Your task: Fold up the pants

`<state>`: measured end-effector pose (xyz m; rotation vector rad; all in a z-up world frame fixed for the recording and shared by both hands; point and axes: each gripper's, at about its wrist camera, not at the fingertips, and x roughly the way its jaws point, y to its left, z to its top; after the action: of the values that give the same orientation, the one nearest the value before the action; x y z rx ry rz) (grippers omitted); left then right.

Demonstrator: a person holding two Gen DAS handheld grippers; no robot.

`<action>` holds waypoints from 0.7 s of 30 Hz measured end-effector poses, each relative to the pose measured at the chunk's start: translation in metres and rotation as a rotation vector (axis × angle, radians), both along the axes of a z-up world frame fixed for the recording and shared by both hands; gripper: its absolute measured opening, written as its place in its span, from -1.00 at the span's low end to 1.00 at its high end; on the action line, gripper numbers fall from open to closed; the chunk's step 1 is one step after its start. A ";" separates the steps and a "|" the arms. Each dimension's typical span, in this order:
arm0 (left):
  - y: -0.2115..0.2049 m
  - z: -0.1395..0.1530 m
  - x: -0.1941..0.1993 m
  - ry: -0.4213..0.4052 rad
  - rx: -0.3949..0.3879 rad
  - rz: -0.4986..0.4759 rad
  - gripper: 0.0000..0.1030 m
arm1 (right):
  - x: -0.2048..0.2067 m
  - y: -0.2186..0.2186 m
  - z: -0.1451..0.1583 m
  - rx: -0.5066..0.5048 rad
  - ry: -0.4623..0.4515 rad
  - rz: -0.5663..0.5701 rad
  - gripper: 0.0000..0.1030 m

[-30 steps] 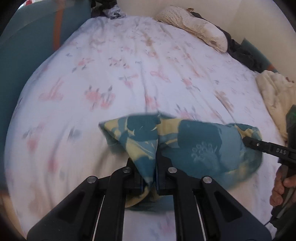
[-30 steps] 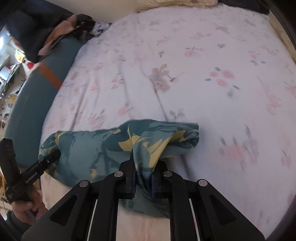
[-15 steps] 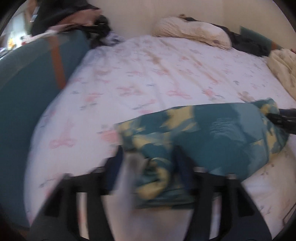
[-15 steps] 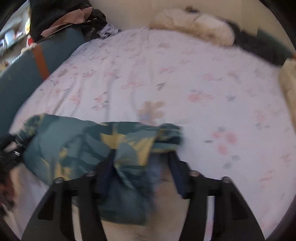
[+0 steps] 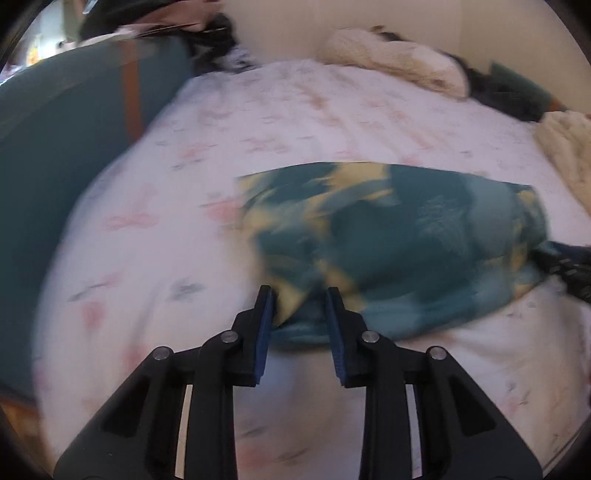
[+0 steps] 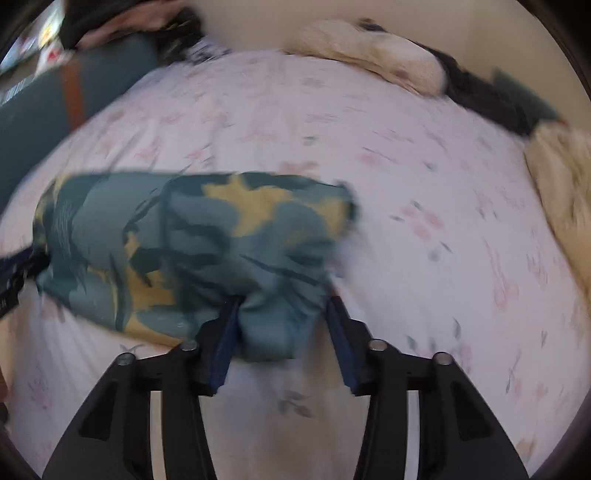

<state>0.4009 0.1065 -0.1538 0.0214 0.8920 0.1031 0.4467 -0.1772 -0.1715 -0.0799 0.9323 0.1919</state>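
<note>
Pants (image 5: 399, 243), teal with yellow print, lie bunched in a wide band on the floral bed sheet (image 5: 288, 122), near its front edge, roughly mid-width. Left gripper (image 5: 300, 295): fingers spread, one end of the fabric sits loose between them. Right gripper (image 6: 282, 306): fingers spread wider, other end of the fabric between them, not pinched. Both views motion-blurred. Cream pillow (image 5: 399, 62) at the far edge; cream blanket (image 6: 565, 184) at the right edge.

Home bedroom: bed with floral sheet (image 5: 303, 122), cream pillow (image 5: 399, 66) at the wall, teal upholstered bed frame (image 5: 66, 147), clothes heaped in the corner (image 6: 122, 22).
</note>
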 end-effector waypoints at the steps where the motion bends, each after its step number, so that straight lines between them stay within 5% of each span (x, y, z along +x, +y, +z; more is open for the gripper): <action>1: 0.012 0.002 -0.004 0.020 -0.007 0.023 -0.50 | -0.001 -0.002 0.003 -0.021 0.001 -0.019 -0.08; 4: 0.038 0.009 -0.022 0.042 -0.016 0.082 -0.57 | -0.014 -0.014 0.019 -0.086 -0.011 -0.057 -0.08; 8: 0.040 0.046 -0.078 -0.031 -0.077 0.061 -0.49 | -0.062 -0.029 0.064 0.090 -0.049 -0.021 -0.01; 10: 0.032 0.067 -0.109 -0.060 -0.102 0.061 -0.23 | -0.099 -0.029 0.088 0.169 -0.071 0.001 0.08; 14: 0.002 0.113 -0.180 -0.137 -0.109 0.042 0.00 | -0.173 -0.020 0.128 0.219 -0.139 0.017 0.61; 16: -0.013 0.133 -0.217 -0.188 -0.107 0.025 0.41 | -0.212 -0.019 0.143 0.234 -0.152 0.017 0.64; 21: -0.036 0.176 -0.290 -0.199 -0.132 -0.036 0.65 | -0.306 -0.022 0.185 0.243 -0.213 0.031 0.83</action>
<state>0.1113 0.0708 0.0217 -0.0947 0.6973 0.0124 0.1406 -0.1990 0.0132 0.1085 0.6908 0.3179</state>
